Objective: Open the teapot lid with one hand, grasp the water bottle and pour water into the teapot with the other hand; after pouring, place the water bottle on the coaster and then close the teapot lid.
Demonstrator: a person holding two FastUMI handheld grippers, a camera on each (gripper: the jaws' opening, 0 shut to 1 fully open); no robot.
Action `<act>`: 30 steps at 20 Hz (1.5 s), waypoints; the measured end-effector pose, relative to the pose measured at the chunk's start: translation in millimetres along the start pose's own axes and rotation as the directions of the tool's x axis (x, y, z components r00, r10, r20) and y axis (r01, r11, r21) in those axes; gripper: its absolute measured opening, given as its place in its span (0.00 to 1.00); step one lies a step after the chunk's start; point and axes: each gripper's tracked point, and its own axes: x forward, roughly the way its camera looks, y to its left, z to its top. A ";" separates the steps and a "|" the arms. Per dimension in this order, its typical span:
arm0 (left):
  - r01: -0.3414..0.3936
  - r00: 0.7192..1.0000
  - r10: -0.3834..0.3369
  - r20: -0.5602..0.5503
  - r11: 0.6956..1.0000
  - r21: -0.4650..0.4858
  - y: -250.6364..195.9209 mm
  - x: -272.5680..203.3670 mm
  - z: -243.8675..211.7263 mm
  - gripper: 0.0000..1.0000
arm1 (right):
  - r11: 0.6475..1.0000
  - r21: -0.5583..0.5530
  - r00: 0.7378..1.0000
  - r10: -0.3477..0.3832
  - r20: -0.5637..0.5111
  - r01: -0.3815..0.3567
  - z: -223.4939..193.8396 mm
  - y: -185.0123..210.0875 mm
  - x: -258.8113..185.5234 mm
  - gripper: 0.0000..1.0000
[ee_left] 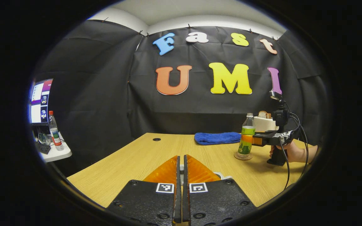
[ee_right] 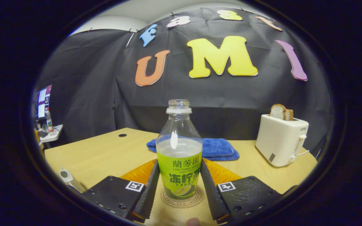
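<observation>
The water bottle (ee_right: 179, 147), clear with a green label and no cap, stands upright on a round coaster (ee_right: 168, 201). My right gripper (ee_right: 180, 163) has a finger pressed against each side of it. In the left gripper view the same bottle (ee_left: 247, 135) and coaster (ee_left: 243, 157) sit at the table's right, with the right gripper (ee_left: 254, 139) and a person's hand (ee_left: 294, 152) behind it. My left gripper (ee_left: 181, 157) is shut, a small pale piece of the teapot lid (ee_left: 181, 168) showing between its tips. A white rim of the teapot (ee_left: 219, 174) peeks out beside them. Its white spout (ee_right: 66, 175) shows low left.
A folded blue towel (ee_right: 218, 147) lies at the back of the wooden table (ee_right: 105, 150). A white toaster (ee_right: 281, 141) with bread slices stands at the back right. Off the table's left stand a side shelf with a bottle (ee_left: 54, 130) and a monitor (ee_left: 39, 102).
</observation>
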 end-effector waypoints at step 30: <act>0.117 0.989 -0.117 0.092 0.993 0.012 -115.0 -24.8 44.2 0.04 | 0.942 -0.012 0.906 -0.320 0.278 0.336 35.1 -12.0 -289.4 0.96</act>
